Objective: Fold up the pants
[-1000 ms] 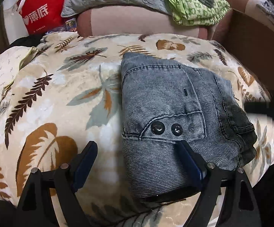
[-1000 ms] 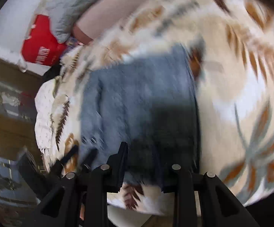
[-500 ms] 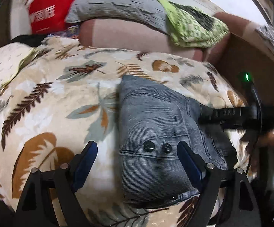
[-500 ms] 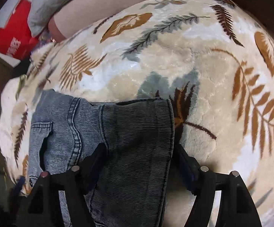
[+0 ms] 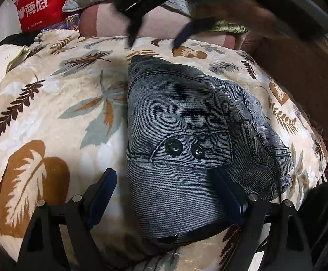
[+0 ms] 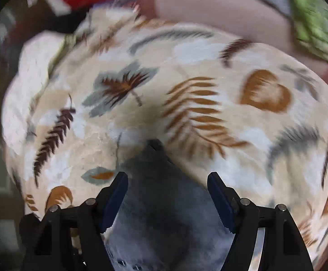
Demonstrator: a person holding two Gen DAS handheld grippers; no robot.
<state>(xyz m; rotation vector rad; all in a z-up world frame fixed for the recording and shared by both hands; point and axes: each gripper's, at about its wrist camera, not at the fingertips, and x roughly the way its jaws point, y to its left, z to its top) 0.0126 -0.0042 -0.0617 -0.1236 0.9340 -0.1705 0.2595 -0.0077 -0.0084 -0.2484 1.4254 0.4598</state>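
Right hand-held gripper [image 6: 168,199] lifted above pants [image 5: 186,140], jaws spread

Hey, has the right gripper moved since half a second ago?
Yes. In the left wrist view the right gripper now hangs beyond the pants' far edge, by the pink cushion; before, it was at their right side.

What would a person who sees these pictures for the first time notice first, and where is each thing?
The eye goes first to the folded grey-blue pants, a compact bundle with two dark buttons, lying in the middle of the leaf-patterned blanket. The left gripper stands open over its near edge, and the right gripper hangs open and blurred above its far end. A red bag with white characters stands out at the upper left.
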